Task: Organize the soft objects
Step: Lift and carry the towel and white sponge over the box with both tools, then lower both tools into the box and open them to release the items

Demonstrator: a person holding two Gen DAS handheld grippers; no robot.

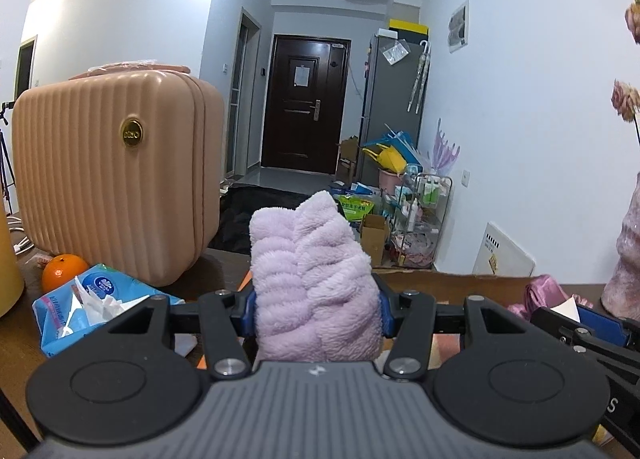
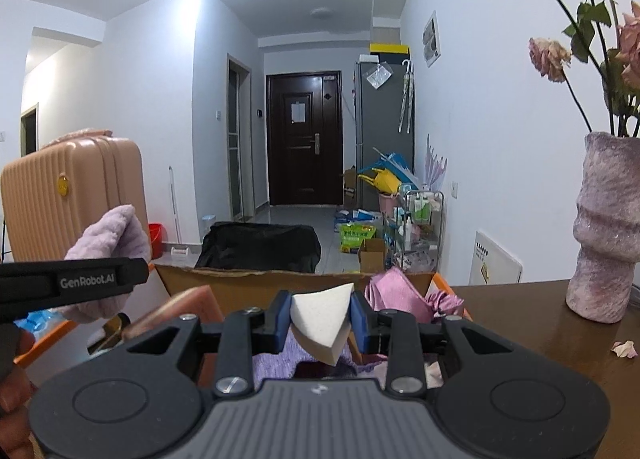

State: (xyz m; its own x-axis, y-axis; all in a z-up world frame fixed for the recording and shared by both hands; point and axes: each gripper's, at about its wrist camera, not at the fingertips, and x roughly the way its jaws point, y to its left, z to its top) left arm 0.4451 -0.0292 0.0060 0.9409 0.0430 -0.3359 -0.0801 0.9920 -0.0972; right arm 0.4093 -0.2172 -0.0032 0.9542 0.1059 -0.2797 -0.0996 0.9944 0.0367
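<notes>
Left wrist view, going from left to right: a round orange fruit sits at the lower left of the frame, on the dark brown wooden table. Just beside it lies a blue plastic pack of tissues with white paper poking out. Behind both stands a big ribbed peach-pink suitcase. In the middle of the frame, the left gripper squeezes a fluffy light purple towel between its blue pads, and the towel sticks up above them. At the lower right edge, part of the right gripper peeks in, near a shiny pink cloth.

Right wrist view: at the left of the frame, the same fluffy purple towel shows, with the black arm of the left gripper across it. In the middle, the right gripper pinches a white wedge-shaped sponge tight between its pads. Below and behind it is a brown cardboard box holding the shiny pink cloth and a knitted purple cloth. At the right of the frame, a bumpy pink-grey vase with dried pink roses stands on the table. One fallen petal lies near it.
</notes>
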